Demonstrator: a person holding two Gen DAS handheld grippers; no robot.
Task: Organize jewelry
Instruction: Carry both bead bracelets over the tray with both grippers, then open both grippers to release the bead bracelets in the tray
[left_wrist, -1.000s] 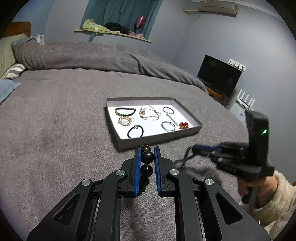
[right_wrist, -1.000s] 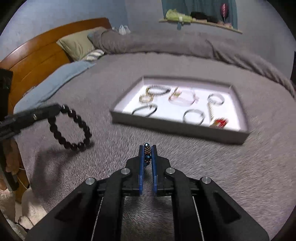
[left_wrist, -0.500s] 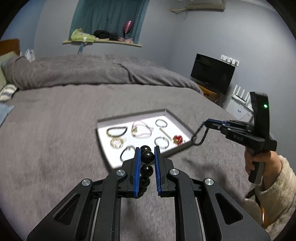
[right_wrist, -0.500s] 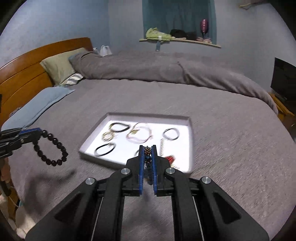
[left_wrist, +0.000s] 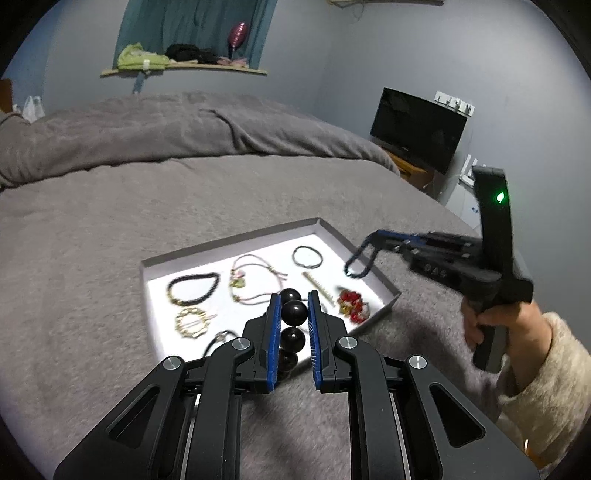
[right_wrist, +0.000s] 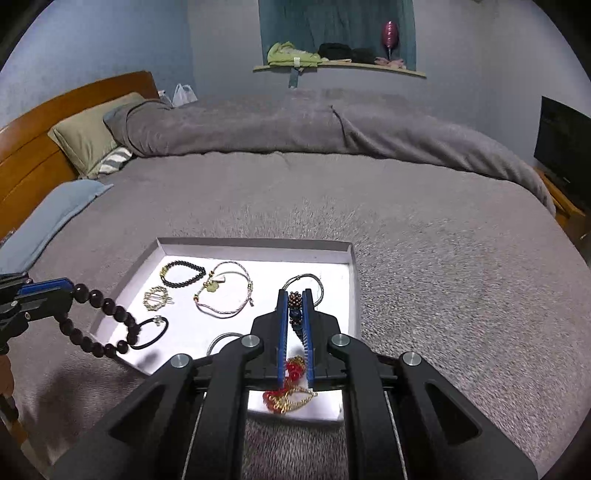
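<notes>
- Two pieces are left to put down, as far as I can see. The dark bead bracelet hangs as a loop from the left gripper, whose fingers are closed onto one big bead. It dangles over the tray's near left corner, not resting on anything.
- The small bead strand is pinched in the right gripper, fingers nearly together. In the left view it hangs above the tray's right wall, so it's in the air too.
- The tray sits on the grey blanket and already looks pretty full. There's a black bracelet at far left, a gold clip just nearer, and a black hair tie nearer again.
- A pink cord bracelet lies in the middle, a thin ring bracelet at far right, and a red and gold piece at the near right. A silver loop peeks out by the right gripper, mostly hidden.
- My guess: most of the sorting is done. What's left is lowering these two into free white spots and letting go. I can't see any loose jewelry on the blanket.
</notes>
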